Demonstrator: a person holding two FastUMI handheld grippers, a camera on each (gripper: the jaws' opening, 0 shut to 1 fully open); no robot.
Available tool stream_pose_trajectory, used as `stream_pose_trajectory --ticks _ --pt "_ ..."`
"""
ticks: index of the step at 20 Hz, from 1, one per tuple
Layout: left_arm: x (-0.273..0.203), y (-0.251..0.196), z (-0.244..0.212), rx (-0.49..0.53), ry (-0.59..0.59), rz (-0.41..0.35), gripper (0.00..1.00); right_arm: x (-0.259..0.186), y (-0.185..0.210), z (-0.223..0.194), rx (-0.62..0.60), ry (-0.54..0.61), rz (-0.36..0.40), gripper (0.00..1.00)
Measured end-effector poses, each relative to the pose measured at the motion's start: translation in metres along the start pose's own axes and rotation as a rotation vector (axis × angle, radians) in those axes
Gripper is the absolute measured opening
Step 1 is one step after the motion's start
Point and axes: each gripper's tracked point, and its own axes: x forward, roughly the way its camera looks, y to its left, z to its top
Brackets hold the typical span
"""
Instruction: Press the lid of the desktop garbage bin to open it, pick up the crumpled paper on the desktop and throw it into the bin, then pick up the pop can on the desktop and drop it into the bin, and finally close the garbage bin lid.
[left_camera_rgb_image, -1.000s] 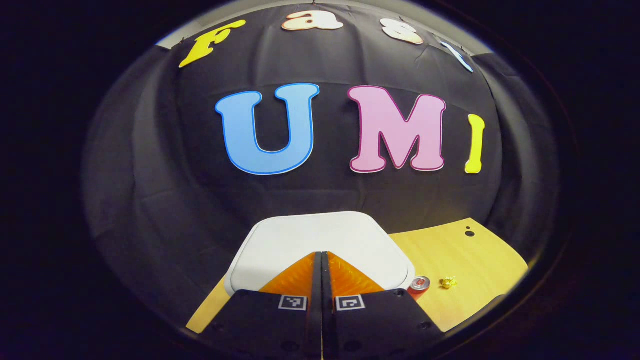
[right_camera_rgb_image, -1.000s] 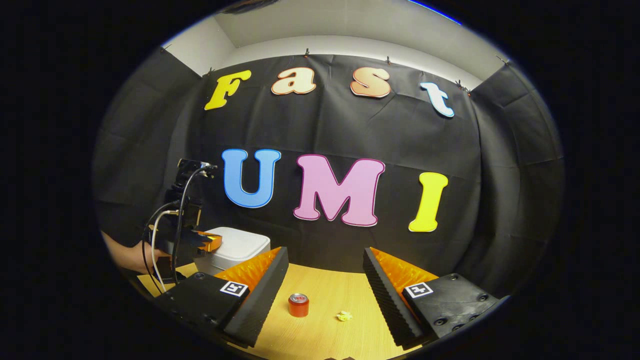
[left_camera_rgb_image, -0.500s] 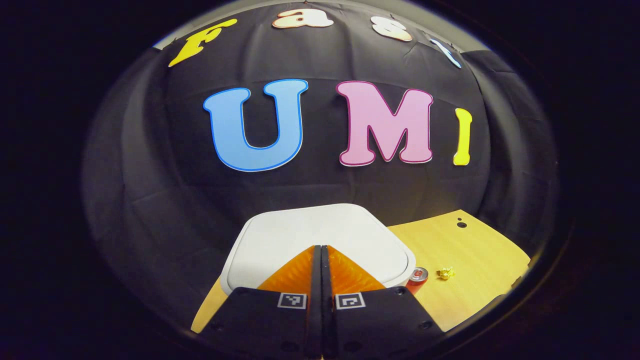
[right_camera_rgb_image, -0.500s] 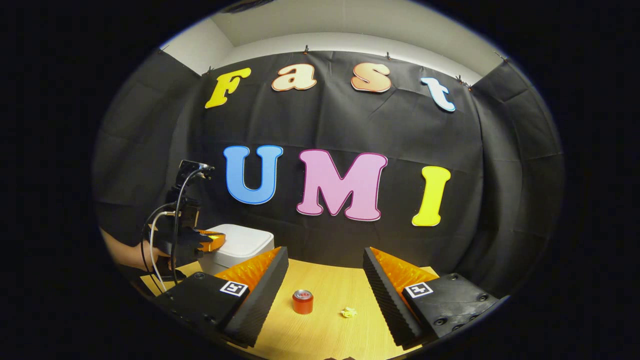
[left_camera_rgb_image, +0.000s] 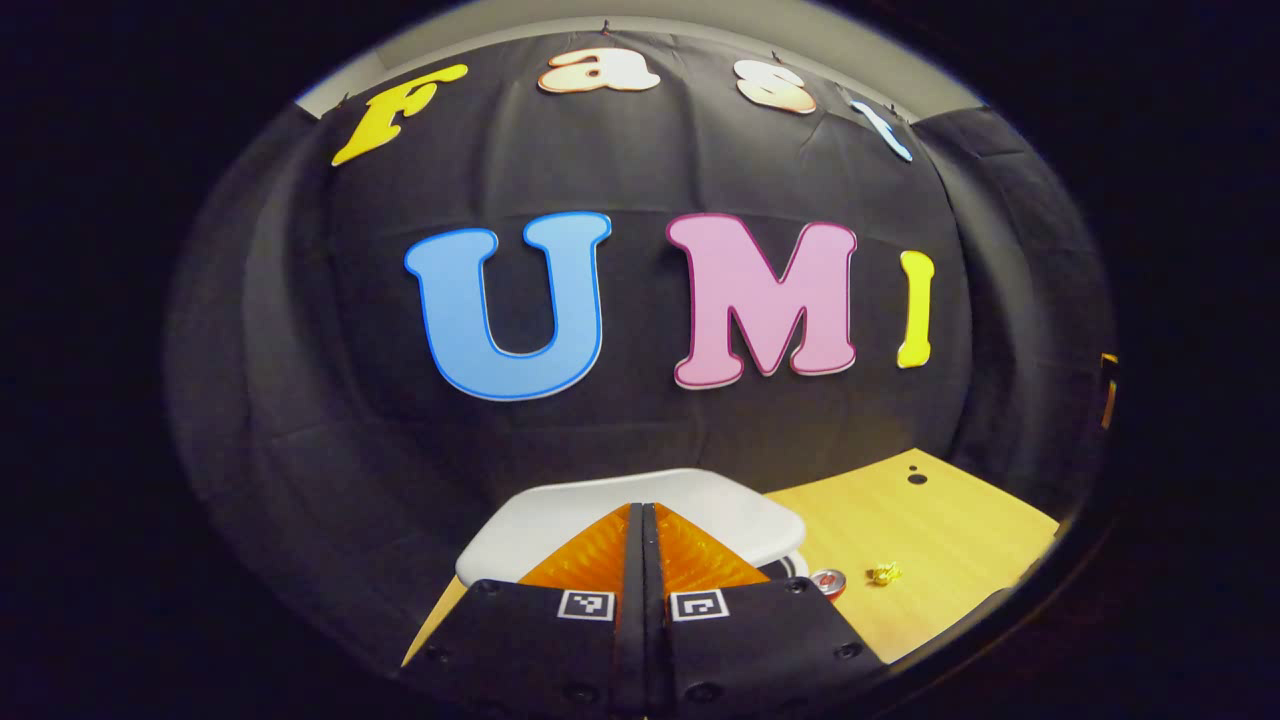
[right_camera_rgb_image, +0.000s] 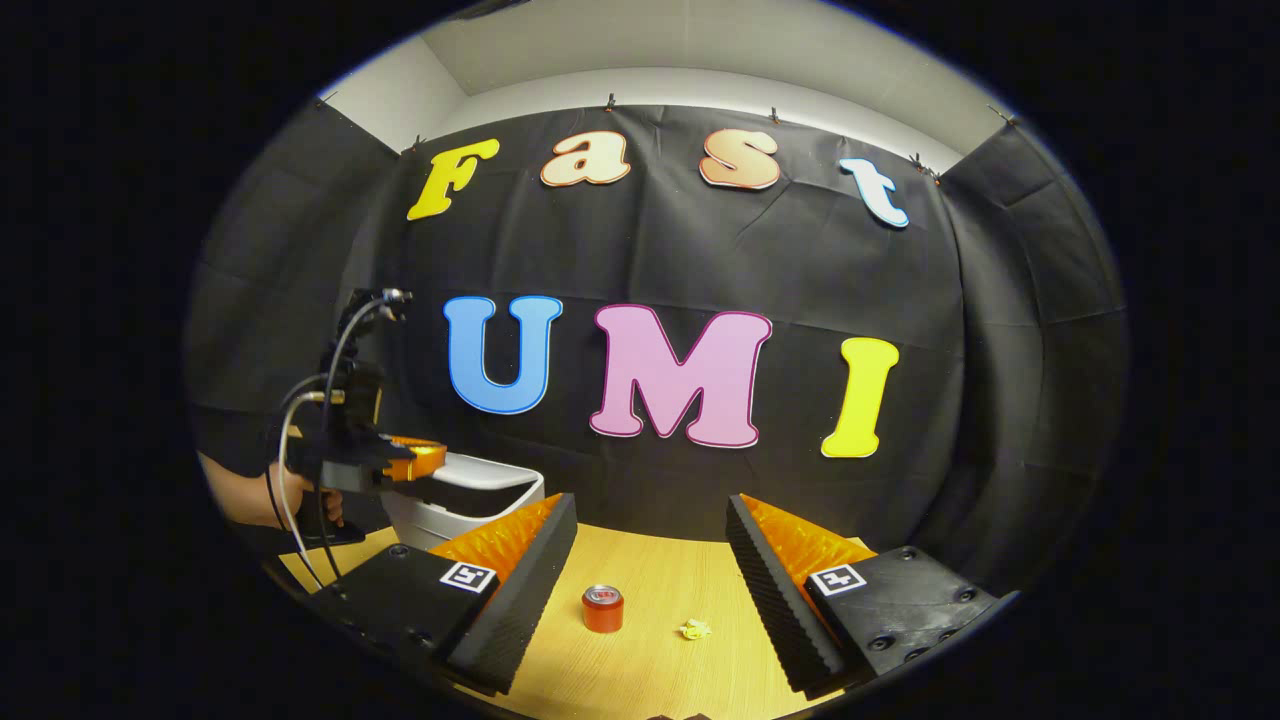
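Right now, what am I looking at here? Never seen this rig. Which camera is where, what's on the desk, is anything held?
There is no robot arm: a person holds a two-finger gripper in each hand, and a fisheye camera rides on each one, looking along its fingers.

Left gripper view: the left gripper has its fingers closed together with nothing between them, just in front of the white lid of the desktop garbage bin. The lid looks popped up, with a dark gap under its edge.

Right gripper view: the right gripper is open and empty above the wooden desktop. Between its fingers, farther off, stand a red pop can and a small yellow crumpled paper. At the left, a hand holds the left gripper at the bin.
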Motion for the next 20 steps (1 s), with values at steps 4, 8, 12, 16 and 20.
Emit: stream_pose_trajectory --ticks 4,8,12,16,20 --pt "-0.015 0.002 0.06 -0.019 -0.131 0.017 0.06 -0.001 0.002 0.004 -0.011 -0.015 0.005 0.98" --pt "-0.039 -0.007 0.101 -0.05 -0.237 0.022 0.07 0.001 0.0 0.001 -0.007 -0.005 -0.001 0.98" --pt "-0.067 -0.022 0.116 -0.079 -0.275 0.005 0.09 0.002 -0.005 0.002 -0.014 -0.007 -0.014 0.98" --pt "-0.083 -0.055 0.111 -0.076 -0.251 -0.07 0.39 0.007 -0.008 -0.013 -0.014 0.03 -0.023 0.98" --pt "-0.09 -0.083 0.085 -0.081 -0.207 -0.133 0.75 0.014 -0.013 -0.036 0.008 0.082 -0.024 0.98"
